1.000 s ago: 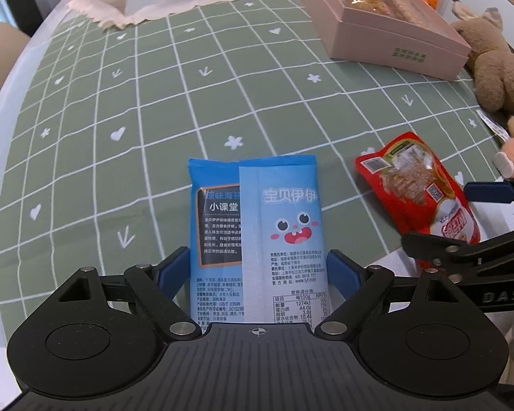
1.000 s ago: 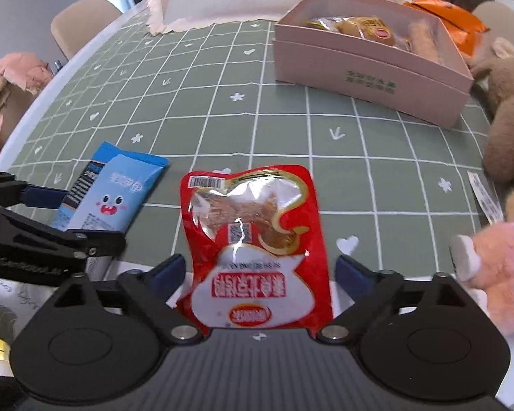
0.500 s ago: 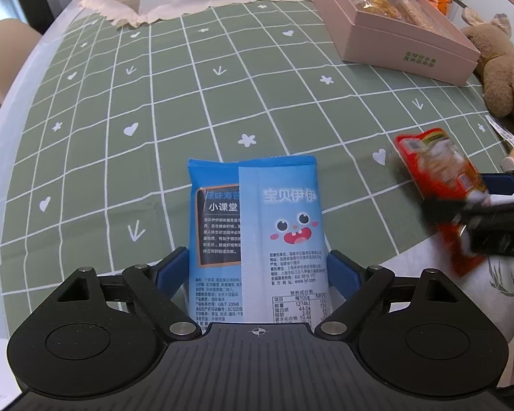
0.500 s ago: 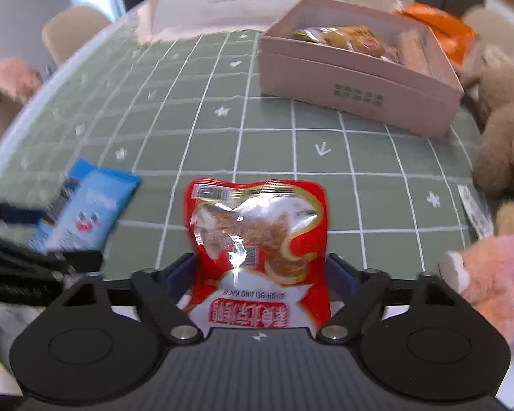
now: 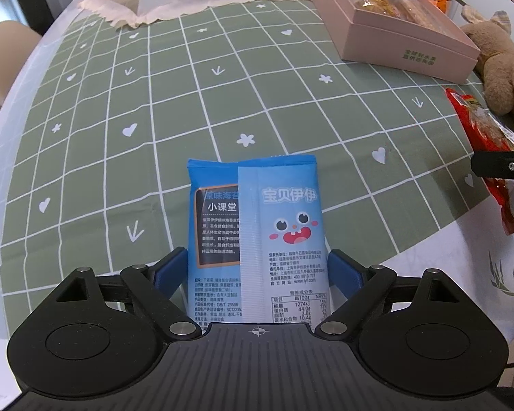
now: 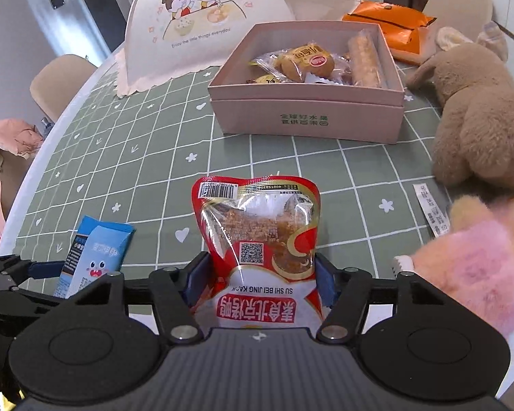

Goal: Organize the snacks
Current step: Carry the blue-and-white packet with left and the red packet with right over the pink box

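Note:
A blue snack packet (image 5: 257,205) with a cartoon face stands between the blue pads of my left gripper (image 5: 257,257), which is shut on its sides near the table's front edge. The same blue packet (image 6: 96,250) shows at lower left in the right wrist view. My right gripper (image 6: 262,263) is closing, its pads pressing a red snack packet (image 6: 257,219) held above the cloth. That red packet (image 5: 483,126) appears at the right edge of the left wrist view. An open pink box (image 6: 305,116) holding several wrapped snacks sits farther back.
A green checked tablecloth (image 5: 154,102) covers the round table. A brown plush toy (image 6: 479,113) and a pink plush toy (image 6: 469,267) lie at the right. An orange packet (image 6: 390,20) and a white food cover (image 6: 202,24) stand behind the box. A chair (image 6: 62,78) is at the left.
My right gripper's jaws closed onto the red packet and lifted it off the cloth, carrying it rightward in the left wrist view. The left gripper and the blue packet kept still.

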